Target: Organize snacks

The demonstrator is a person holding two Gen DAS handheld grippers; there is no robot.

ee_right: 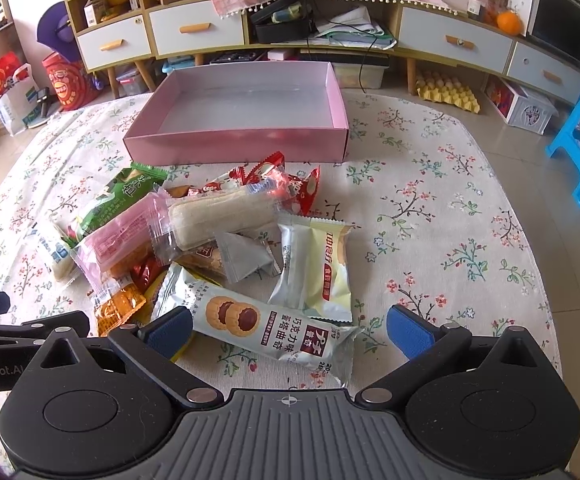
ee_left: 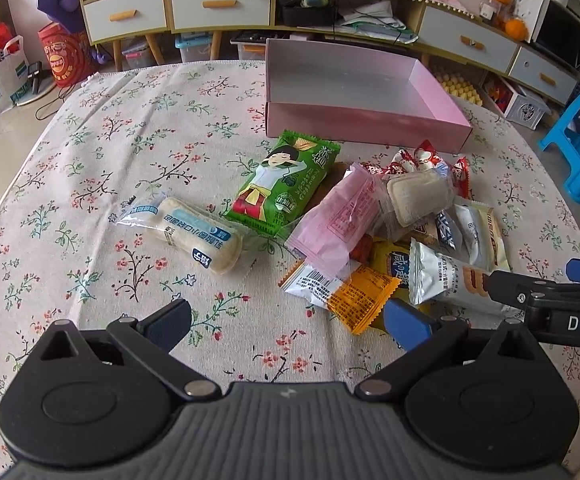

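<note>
Right wrist view: the right gripper (ee_right: 289, 330) hangs low over the counter, jaws spread wide and holding nothing.
Between the jaws: a silver foil packet printed with jam-filled cookies (ee_right: 266, 330) lies flat, straddled but not touched as far as I can tell.
Left gripper (ee_left: 288, 326): jaws spread too, empty, over bare floral tablecloth (ee_left: 90, 184); an orange crinkle-edged wrapper (ee_left: 359, 296) lies just beside its right finger.
Snack pile: loose wrapped snacks overlap in the middle of the counter, among them a green illustrated packet (ee_left: 284, 184) and a translucent pink sachet (ee_left: 331, 220).
Apart from the pile: a clear-wrapped long pale bread roll (ee_left: 194, 234).
Destination: a shallow pink cardboard box (ee_right: 331, 92) sits beyond the pile, nothing inside.
Step in hand: probably the first pick; nothing is sorted yet.
Next move: likely lower and close on the cookie packet, gripping across its width without snagging neighbours.
</note>
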